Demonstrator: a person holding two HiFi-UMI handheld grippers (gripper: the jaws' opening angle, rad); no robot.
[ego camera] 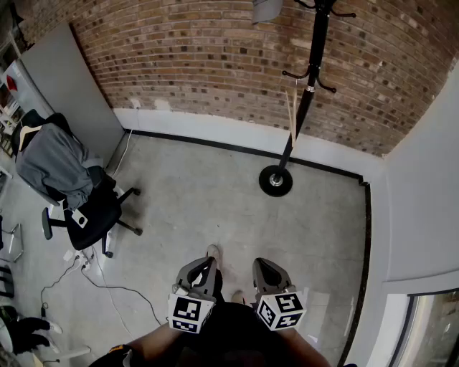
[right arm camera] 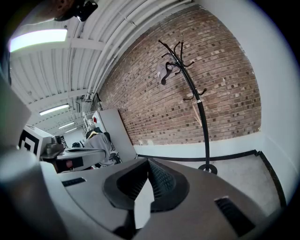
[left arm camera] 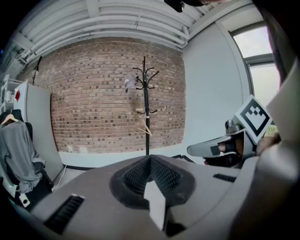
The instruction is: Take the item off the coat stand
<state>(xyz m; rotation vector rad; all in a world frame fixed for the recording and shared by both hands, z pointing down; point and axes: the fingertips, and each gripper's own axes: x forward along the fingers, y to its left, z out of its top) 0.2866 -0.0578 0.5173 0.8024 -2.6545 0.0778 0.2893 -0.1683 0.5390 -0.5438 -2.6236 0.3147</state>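
1. At the far left, an office chair [ego camera: 93, 211] draped with a grey garment [ego camera: 54, 161] stands on the floor [ego camera: 208, 201].
2. The left tool [ego camera: 208, 264] is held low near the person, clenched, with its jaws together on nothing.
3. The right tool [ego camera: 264, 267], just beside it, is likewise clenched and empty.
4. The black coat stand [ego camera: 310, 79] stands against the brick wall [ego camera: 201, 64], well apart from both tools. A grey item [ego camera: 267, 8] hangs from an upper hook, with a wooden hanger [ego camera: 292, 115] lower down.
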